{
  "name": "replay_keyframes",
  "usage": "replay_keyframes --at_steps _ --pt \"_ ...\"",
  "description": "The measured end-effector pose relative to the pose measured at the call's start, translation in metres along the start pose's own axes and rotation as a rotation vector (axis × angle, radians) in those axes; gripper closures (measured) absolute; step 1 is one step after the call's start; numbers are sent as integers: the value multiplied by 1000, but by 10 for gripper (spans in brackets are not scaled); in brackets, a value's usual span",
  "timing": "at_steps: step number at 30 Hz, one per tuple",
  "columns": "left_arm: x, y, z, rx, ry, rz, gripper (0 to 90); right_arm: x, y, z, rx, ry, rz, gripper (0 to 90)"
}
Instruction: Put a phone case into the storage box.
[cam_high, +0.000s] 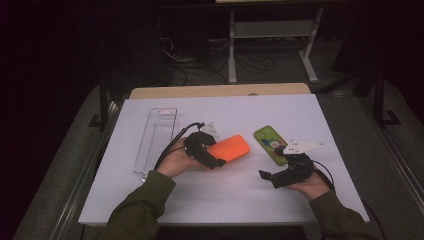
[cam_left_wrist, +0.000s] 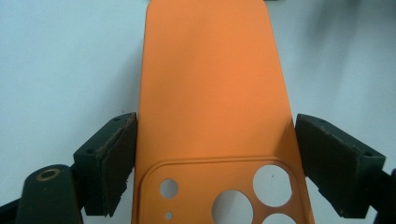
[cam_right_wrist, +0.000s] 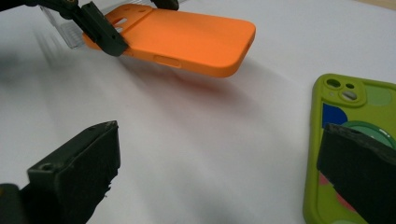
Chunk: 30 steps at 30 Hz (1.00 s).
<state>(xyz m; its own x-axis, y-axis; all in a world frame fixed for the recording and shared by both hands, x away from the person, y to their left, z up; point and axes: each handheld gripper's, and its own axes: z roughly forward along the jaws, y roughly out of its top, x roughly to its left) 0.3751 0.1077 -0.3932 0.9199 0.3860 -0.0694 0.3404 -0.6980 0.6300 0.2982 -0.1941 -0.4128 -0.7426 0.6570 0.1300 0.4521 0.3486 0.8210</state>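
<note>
The orange phone case (cam_high: 229, 148) is pinched by the left tool (cam_high: 212, 159); right of it, the right tool (cam_high: 266, 176) is held spread beside the green phone case (cam_high: 270, 142).

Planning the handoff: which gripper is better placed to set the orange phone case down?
Left. The left gripper already clamps the orange phone case by its camera end, lifted off the table; the right gripper is open, apart.

On the table (cam_high: 150, 200), a clear tray (cam_high: 155, 140) lies to the left, with the left gripper (cam_high: 212, 157) just right of it. A phone case (cam_high: 229, 148) sits between that gripper's jaws, lifted off the table. Right of it lies a second case (cam_high: 270, 143), flat, with the right gripper (cam_high: 265, 176) in front of it.
</note>
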Motion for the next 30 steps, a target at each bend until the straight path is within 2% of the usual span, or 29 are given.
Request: replay_keyframes --at_steps 4,5,13,15,17,19,21,30 --pt "0 -1 -1 1 24 -8 157 1 6 2 -2 2 -2 0" --pt "1 -1 -2 14 29 4 156 1 7 3 -1 2 -7 0" --pt "5 -2 -4 14 43 -12 157 2 16 14 40 4 -4 0" --pt "5 -2 -5 3 41 -33 157 1 18 16 44 10 -2 0" --pt "6 -2 -6 13 44 -19 157 1 20 19 47 4 -5 0" --pt "6 -2 -6 0 45 -36 157 0 22 21 43 3 -4 0" --pt "7 -2 -8 9 49 -23 157 -1 26 23 38 -6 -6 0" --pt "10 -3 -9 10 52 -38 157 -6 36 36 34 -21 0 0"
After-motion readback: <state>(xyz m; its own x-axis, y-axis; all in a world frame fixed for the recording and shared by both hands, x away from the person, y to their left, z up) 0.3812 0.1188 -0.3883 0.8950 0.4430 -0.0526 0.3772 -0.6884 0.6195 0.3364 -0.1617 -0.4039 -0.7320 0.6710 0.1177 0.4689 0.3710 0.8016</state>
